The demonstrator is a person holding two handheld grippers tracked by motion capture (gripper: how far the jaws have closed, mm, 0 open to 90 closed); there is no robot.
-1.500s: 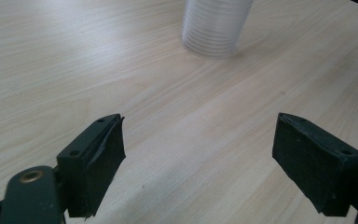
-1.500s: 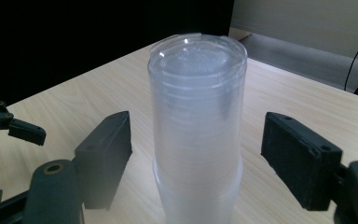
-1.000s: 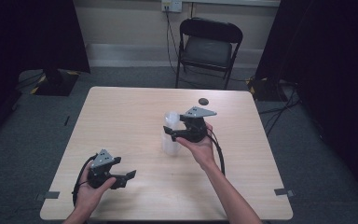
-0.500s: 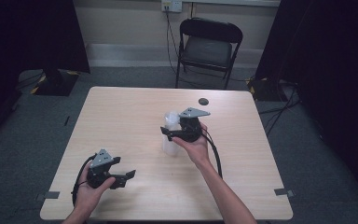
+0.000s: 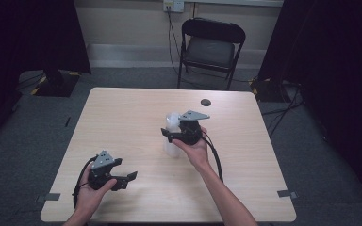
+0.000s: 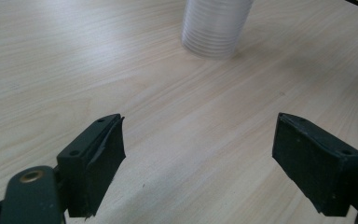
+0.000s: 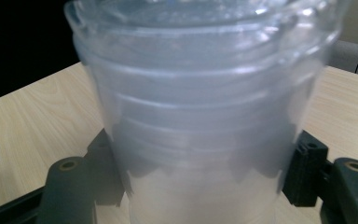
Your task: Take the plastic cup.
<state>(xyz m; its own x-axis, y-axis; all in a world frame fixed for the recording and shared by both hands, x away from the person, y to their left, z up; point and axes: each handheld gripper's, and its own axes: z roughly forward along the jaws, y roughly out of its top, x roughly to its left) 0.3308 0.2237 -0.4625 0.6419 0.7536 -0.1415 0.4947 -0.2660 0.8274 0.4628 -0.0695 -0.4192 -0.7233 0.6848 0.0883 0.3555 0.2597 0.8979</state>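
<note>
— What is seen from the high view?

— A stack of clear, ribbed plastic cups (image 5: 171, 137) is seen standing upright near the middle of the pale wooden table (image 5: 122, 117). The right gripper (image 5: 169, 135) is held level against the stack from the person's right side, with its grey three-cornered plate on top. The left gripper (image 5: 131, 178) is held low over the near left part of the table, well apart from the cups. A small dark round object (image 5: 206, 101) is seen on the far side of the table, and a black folding chair (image 5: 209, 47) is placed beyond the table's far edge.

— And from the left gripper view?

— The left gripper's (image 6: 198, 149) jaws are seen spread wide, with bare wood between them and nothing held. The lower part of the cup stack (image 6: 214, 25) is seen farther off on the table, ahead of the jaws and apart from them.

— What is shown in the right gripper view?

— The cup stack (image 7: 200, 116) is seen very close, upright, with several rims nested one inside another at the top. The right gripper's (image 7: 200, 177) jaws have just been closing — one black pad (image 7: 107, 168) is set on each side of the stack's lower wall, seen partly through the plastic. The pads are pressed against the cups, so the stack is gripped between them at a middling width. The table's surface is seen to either side of the stack.
</note>
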